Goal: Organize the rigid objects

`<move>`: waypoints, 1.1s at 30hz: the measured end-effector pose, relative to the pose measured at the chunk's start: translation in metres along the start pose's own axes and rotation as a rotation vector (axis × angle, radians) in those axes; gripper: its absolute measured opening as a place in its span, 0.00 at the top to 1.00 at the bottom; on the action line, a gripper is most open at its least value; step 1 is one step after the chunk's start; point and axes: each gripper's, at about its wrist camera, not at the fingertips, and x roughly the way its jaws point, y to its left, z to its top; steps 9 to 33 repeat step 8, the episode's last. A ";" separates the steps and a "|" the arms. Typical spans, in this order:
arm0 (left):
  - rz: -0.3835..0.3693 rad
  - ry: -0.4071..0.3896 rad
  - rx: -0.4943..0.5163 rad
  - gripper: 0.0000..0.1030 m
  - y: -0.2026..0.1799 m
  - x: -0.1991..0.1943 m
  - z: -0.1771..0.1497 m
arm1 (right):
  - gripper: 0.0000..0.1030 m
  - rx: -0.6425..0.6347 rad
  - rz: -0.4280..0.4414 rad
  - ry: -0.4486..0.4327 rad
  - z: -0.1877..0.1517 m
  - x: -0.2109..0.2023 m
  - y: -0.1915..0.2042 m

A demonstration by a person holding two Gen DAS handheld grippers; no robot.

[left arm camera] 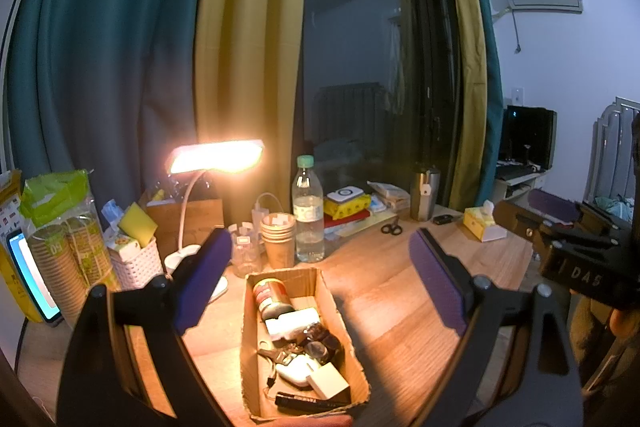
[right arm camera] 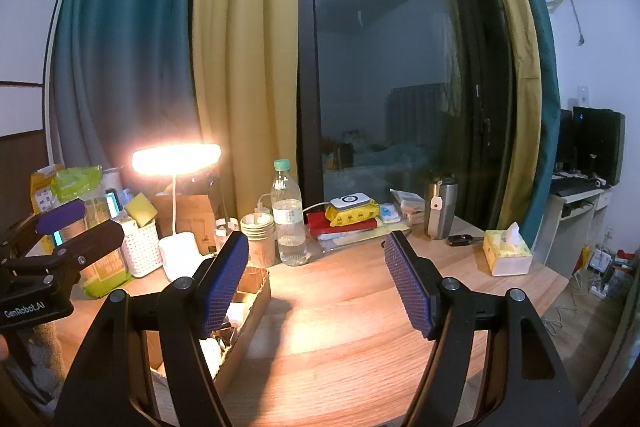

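Both grippers, left (left arm camera: 320, 269) and right (right arm camera: 316, 277), spread wide, holding nothing, hovering over the wooden desk (right arm camera: 340, 327). Small rigid items packed in the open brown cardboard box (left arm camera: 334, 311), likely gathered to clear the desk

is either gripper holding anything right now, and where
Nothing is held. The left gripper and right gripper are both open and empty, above the box and table.

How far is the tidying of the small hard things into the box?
Mostly done, it seems: the cardboard box already holds a jar, a marker, a white charger and other small things. Nothing is in hand; the left gripper and right gripper are both open. Possibly left: the scissors on the table.
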 end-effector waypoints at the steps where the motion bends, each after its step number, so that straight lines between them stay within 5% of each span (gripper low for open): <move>1: 0.000 0.000 0.000 0.11 0.000 0.000 0.000 | 0.28 -0.001 0.001 0.001 -0.001 0.000 0.001; 33: -0.005 0.004 0.005 0.11 0.000 0.001 -0.002 | 0.28 -0.001 0.004 0.003 -0.003 0.002 0.002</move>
